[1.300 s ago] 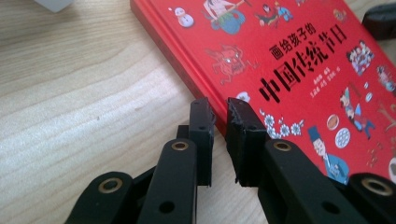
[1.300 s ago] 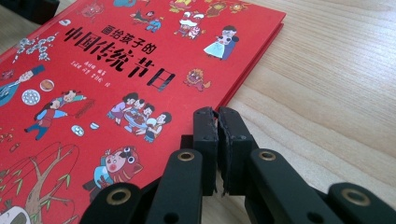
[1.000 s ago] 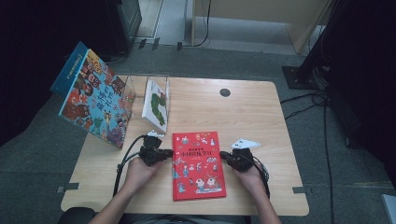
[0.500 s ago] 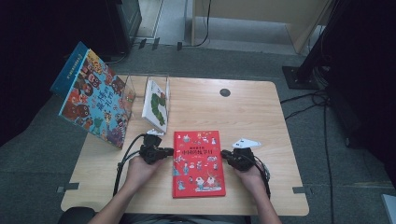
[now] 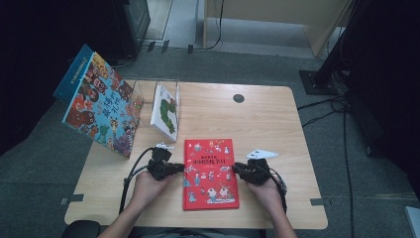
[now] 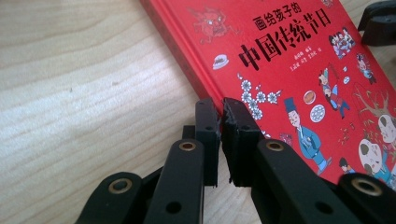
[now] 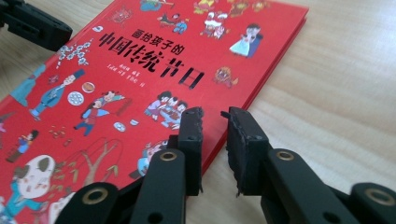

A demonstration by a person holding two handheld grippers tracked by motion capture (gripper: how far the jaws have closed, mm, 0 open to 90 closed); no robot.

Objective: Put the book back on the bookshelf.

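We are holding the left gripper (image 6: 219,105) with its jaws nearly together, a thin gap between them, tips at the left edge of the red book (image 6: 299,70). We are holding the right gripper (image 7: 212,116) with its jaws a little apart, astride the book's right edge; whether they are pinching it, we cannot tell. The red book (image 5: 210,171) is lying flat, cover up, on the wooden table (image 5: 267,124), near its front edge between our two hands. Further back on the left, a white and green book (image 5: 166,111) is standing in a clear rack (image 5: 148,84), and a large colourful book (image 5: 101,106) is leaning beside it.
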